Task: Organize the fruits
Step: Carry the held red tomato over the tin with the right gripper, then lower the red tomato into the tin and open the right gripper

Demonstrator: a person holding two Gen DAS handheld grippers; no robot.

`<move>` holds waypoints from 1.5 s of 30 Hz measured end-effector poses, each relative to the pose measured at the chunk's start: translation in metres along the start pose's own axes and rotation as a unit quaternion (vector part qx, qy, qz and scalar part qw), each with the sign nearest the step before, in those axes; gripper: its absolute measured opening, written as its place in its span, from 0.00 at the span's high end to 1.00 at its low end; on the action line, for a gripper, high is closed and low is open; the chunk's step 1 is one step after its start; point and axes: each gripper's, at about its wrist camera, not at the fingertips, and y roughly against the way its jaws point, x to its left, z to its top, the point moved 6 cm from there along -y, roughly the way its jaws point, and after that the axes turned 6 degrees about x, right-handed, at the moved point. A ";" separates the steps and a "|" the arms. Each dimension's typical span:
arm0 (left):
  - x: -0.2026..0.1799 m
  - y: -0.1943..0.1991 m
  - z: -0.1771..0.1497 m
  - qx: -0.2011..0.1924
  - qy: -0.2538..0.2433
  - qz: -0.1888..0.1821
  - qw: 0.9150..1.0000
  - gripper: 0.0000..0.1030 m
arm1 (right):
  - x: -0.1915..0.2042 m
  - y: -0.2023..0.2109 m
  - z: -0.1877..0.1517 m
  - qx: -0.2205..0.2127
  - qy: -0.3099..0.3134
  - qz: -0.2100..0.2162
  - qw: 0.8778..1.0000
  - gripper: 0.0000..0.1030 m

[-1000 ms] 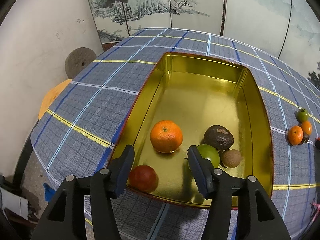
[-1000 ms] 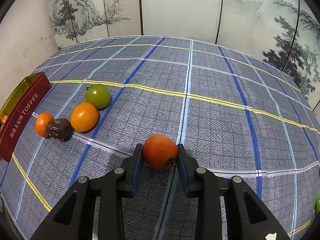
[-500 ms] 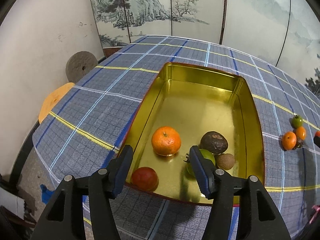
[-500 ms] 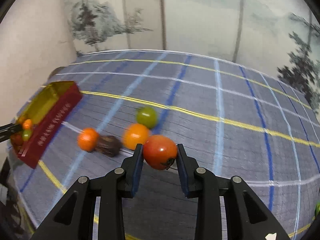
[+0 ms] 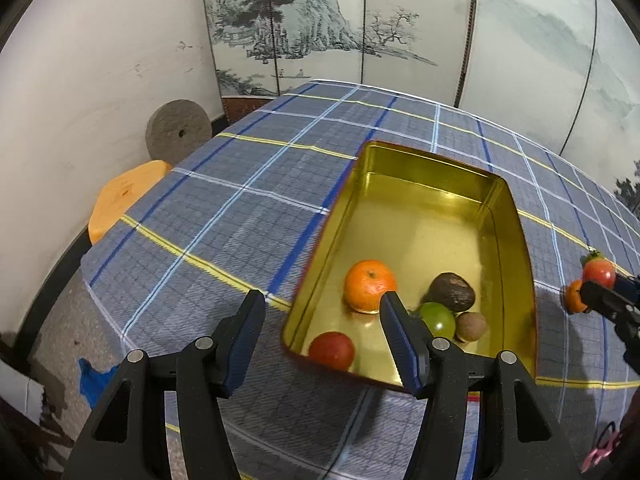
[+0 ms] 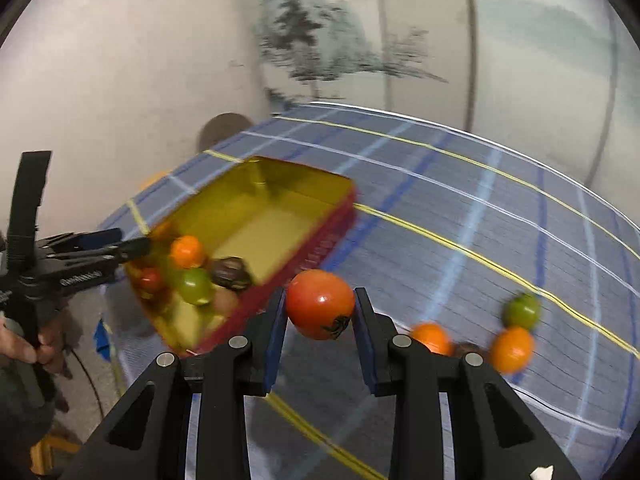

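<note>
A gold tin (image 5: 432, 160) with red outer walls sits on the plaid cloth. It holds an orange (image 5: 370, 286), a dark brown fruit (image 5: 452, 292), a green fruit (image 5: 438, 318), a small brown fruit (image 5: 472, 326) and a red fruit (image 5: 332, 350). My left gripper (image 5: 323, 300) hangs open over the tin's near left corner with nothing between its fingers. My right gripper (image 6: 320, 304) is shut on a red tomato (image 6: 320, 308), in the air just right of the tin's red wall (image 6: 320, 248). From the left wrist, that tomato (image 5: 599, 274) shows at the right edge.
Two small oranges (image 6: 430, 338) (image 6: 512, 350) and a green fruit (image 6: 520, 310) lie on the cloth to the right. The table's left edge drops to an orange stool (image 5: 124, 196) and a grey stone wheel (image 5: 178, 132). A painted screen stands behind. A hand (image 6: 20, 348) holds the left gripper.
My right gripper has swung left and upward with the tomato, from the loose fruits to beside the tin. The left gripper has drawn back and risen a little.
</note>
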 end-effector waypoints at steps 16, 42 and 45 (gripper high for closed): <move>0.034 0.004 -0.015 0.008 0.025 0.014 1.000 0.37 | 0.088 -0.054 0.006 0.044 0.079 0.045 0.995 0.71; 0.050 0.007 -0.031 0.015 0.038 0.016 0.999 0.33 | 0.094 -0.073 -0.003 0.056 0.102 0.019 0.993 0.69; 0.050 0.007 -0.031 0.015 0.038 0.017 0.999 0.33 | 0.094 -0.073 -0.003 0.056 0.101 0.020 0.993 0.69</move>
